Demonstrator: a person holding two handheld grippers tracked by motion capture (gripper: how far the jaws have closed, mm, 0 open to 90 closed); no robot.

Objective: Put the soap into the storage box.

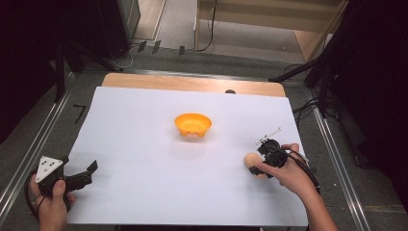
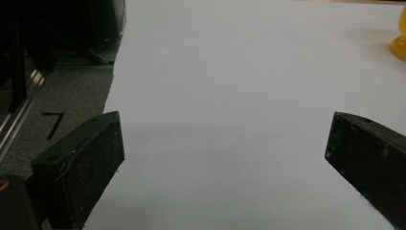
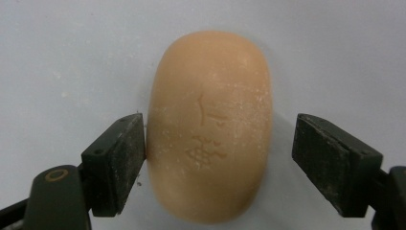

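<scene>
The peach-coloured soap bar [image 3: 209,127] lies flat on the white sheet [image 1: 144,159] that covers the tabletop [image 1: 192,83], at the near right part of it, well apart from the orange bowl [image 1: 193,124] in the middle. In the right gripper view we see an oval bar with a small stamped mark on its top face.

The right hand-held gripper [image 3: 218,158] is placed around the bar with its jaws partly open. The left jaw seems to touch the side of the bar or is just beside it, while the right jaw is clearly apart from it, with white sheet visible between. So the bar is framed but not yet held.

We think the step in hand is to close on the bar. To do it well, we should first centre the jaws, so that both pads meet the sides together and the bar is not pushed sideways. Soap is smooth and rounded, so it may slip; a grip across the widest middle part, low and firm, looks safest.

The right hand [image 1: 288,173] holds its tool low, pointing left toward the bar [image 1: 251,160]. The left hand-held gripper [image 1: 79,180] rests at the near left edge with jaws wide open and nothing between them, held by the left hand [image 1: 50,204].
</scene>
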